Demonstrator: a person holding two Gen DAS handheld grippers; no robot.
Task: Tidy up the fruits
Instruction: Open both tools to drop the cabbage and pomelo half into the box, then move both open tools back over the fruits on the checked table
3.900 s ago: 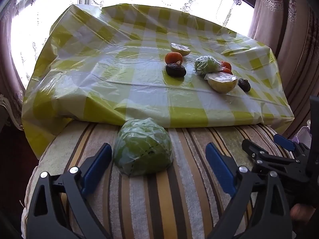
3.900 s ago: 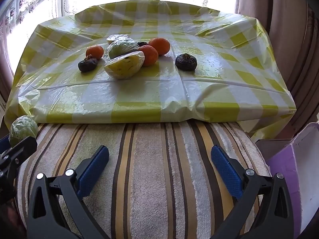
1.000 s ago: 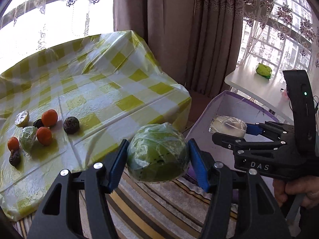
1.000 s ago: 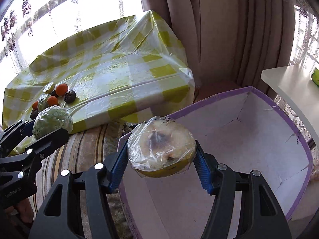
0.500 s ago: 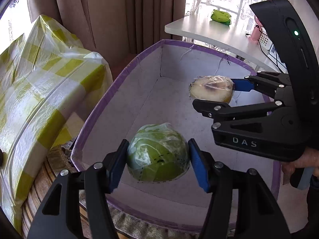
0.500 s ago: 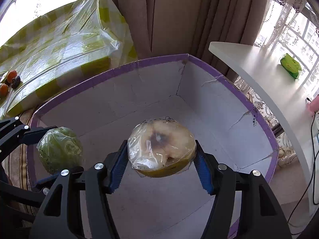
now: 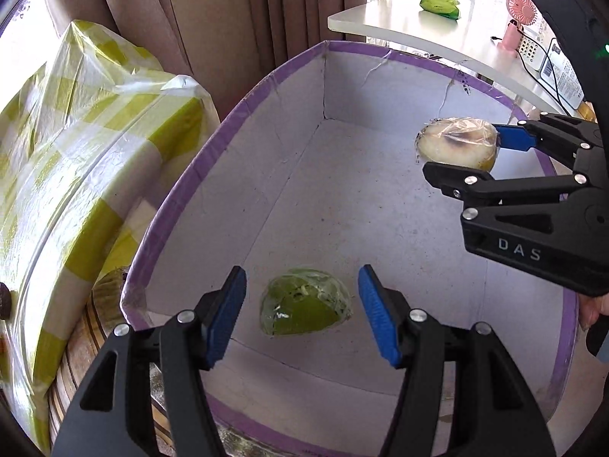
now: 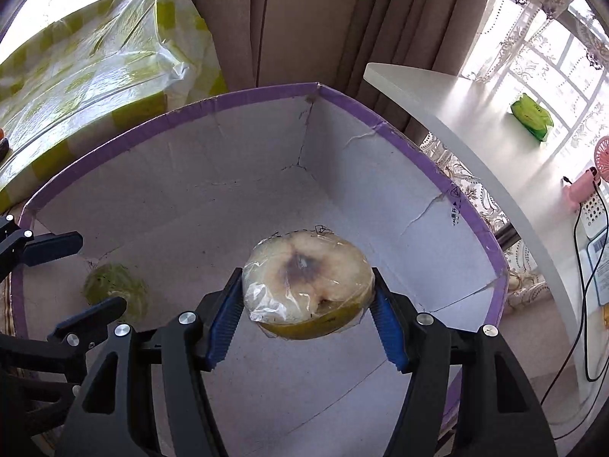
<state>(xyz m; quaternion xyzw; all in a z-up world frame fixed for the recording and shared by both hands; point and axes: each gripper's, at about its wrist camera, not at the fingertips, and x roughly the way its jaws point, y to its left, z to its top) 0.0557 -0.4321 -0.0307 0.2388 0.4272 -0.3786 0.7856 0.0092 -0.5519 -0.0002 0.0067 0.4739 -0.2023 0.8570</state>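
Note:
A purple-rimmed cardboard box with a white inside fills both views. A plastic-wrapped green fruit half lies on the box floor near its near-left corner; it also shows in the right wrist view. My left gripper is open above it, with the fruit between the jaws but apart from them. My right gripper is shut on a wrapped yellow fruit half, cut face up, held above the box's middle; it also shows in the left wrist view.
A table with a yellow checked plastic cloth stands left of the box. Brown curtains hang behind. A white desk at the right carries a green packet and a pink fan.
My left gripper has opened and the green fruit half has dropped onto the box floor. My right gripper still holds the yellow half and has moved a little farther over the box.

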